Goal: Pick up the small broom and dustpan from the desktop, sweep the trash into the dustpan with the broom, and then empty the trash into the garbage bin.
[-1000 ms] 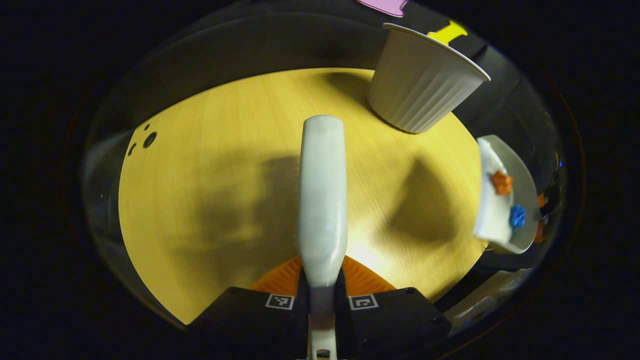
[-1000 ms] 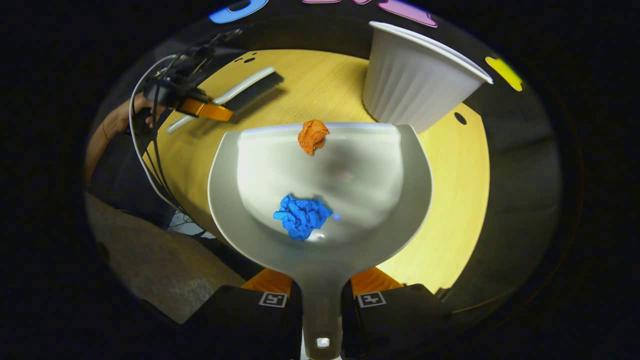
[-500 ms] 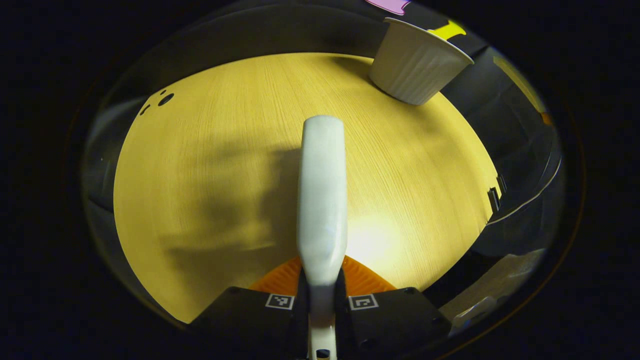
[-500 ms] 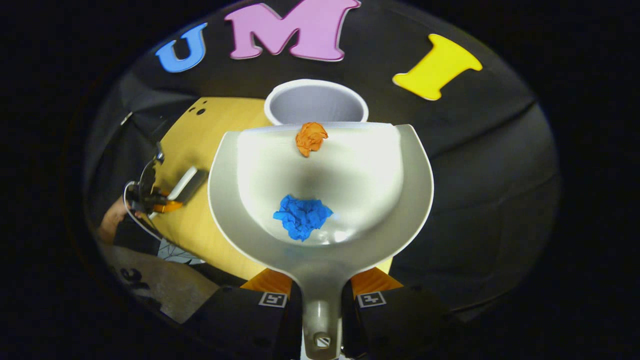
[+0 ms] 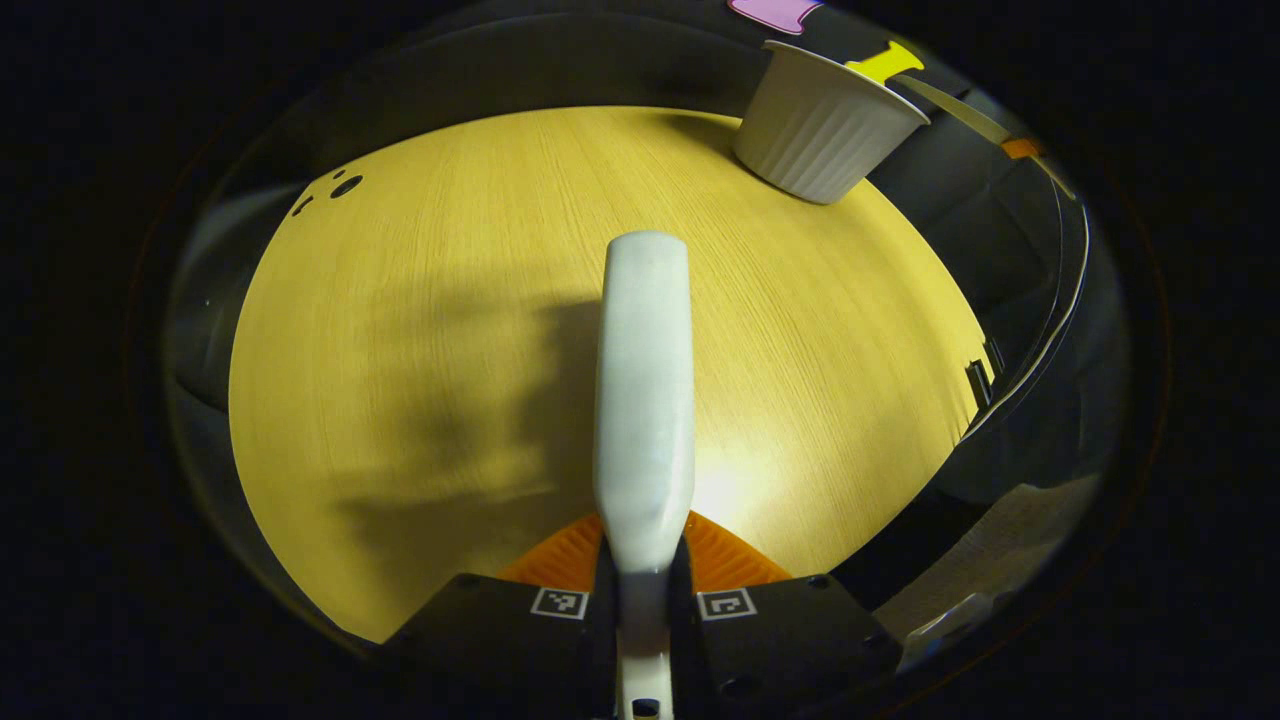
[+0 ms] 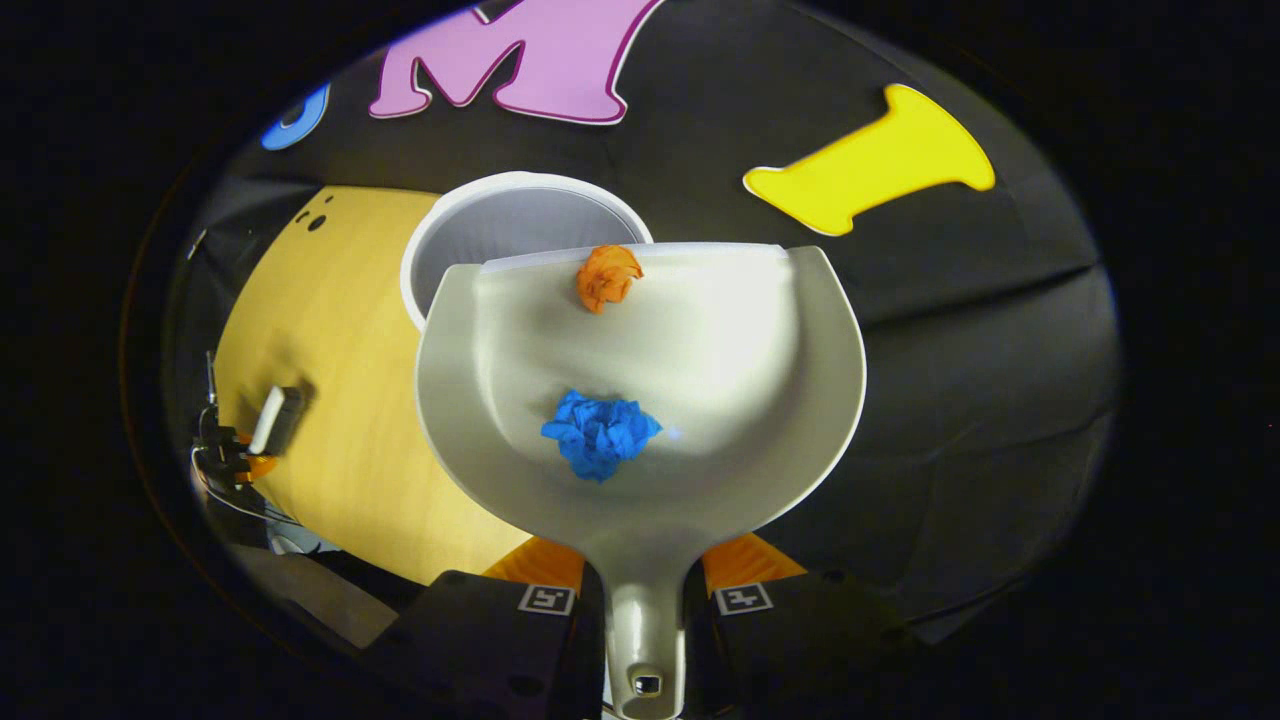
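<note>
White dustpan (image 6: 700,340) handle between fingers (image 6: 745,560)

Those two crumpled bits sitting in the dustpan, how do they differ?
The orange wad is smaller than the blue wad. The orange wad sits at the dustpan's front lip, next to the garbage bin's opening; the blue wad lies deep in the pan's hollow, nearer the handle. Both are crumpled scraps, and neither has been tipped out yet.
</note>
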The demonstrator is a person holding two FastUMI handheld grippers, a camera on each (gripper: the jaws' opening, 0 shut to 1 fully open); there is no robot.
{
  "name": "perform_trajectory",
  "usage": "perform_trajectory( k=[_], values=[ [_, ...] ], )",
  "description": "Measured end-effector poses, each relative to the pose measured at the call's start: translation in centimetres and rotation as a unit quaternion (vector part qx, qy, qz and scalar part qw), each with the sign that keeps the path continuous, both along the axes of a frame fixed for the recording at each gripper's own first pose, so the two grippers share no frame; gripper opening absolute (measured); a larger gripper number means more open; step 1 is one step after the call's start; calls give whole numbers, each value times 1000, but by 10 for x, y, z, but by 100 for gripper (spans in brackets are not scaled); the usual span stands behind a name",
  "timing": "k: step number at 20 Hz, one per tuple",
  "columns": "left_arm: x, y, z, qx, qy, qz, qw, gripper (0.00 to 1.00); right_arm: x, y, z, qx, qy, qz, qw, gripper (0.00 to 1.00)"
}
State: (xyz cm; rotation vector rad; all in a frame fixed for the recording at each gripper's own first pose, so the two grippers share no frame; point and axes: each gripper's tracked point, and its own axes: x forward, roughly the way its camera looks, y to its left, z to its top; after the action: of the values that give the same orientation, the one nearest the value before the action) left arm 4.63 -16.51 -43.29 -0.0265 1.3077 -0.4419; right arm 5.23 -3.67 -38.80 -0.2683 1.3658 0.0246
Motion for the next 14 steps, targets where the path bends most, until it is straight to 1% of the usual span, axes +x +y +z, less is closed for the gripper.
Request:
perform_trajectory(
  k=[1, 2, 3, 4, 5, 6, 7, 9, 12, 14],
  values=[
    [0, 0, 0, 2, 1, 1, 1000, 24, 9, 3, 2, -8, 12, 11, 1000, 36],
    [0, 0, 0, 3, 2, 1, 1000, 24, 17, 6, 3, -18, 26, 21, 999, 39],
    [0, 0, 0, 3, 2, 2, 1000, 24, 27, 5, 3, -32, 41, 35, 998, 36],
    [0, 0, 0, 2, 3, 4, 1000, 25, 34, 4, 1, -49, 60, 52, 996, 36],
    [1, -1, 1, 0, 5, 7, 1000, 25, 39, 4, -1, -67, 80, 72, 992, 36],
    [0, 0, 1, -1, 6, 11, 1000, 25, 43, 6, -2, -83, 99, 89, 988, 39],
    [0, -2, 0, -3, 7, 15, 1000, 25, 44, 7, -1, -93, 119, 107, 983, 36],
    [-1, -2, -1, -3, 10, 21, 1000, 25, 45, 13, -3, -97, 161, 132, 973, 36],
    [-2, -3, -1, -6, 11, 34, 999, 25, 61, 14, -6, -105, 188, 149, 965, 36],
    [-2, -3, -2, -7, 13, 40, 999, 25, 66, 17, -10, -104, 189, 147, 965, 36]
  ],
)
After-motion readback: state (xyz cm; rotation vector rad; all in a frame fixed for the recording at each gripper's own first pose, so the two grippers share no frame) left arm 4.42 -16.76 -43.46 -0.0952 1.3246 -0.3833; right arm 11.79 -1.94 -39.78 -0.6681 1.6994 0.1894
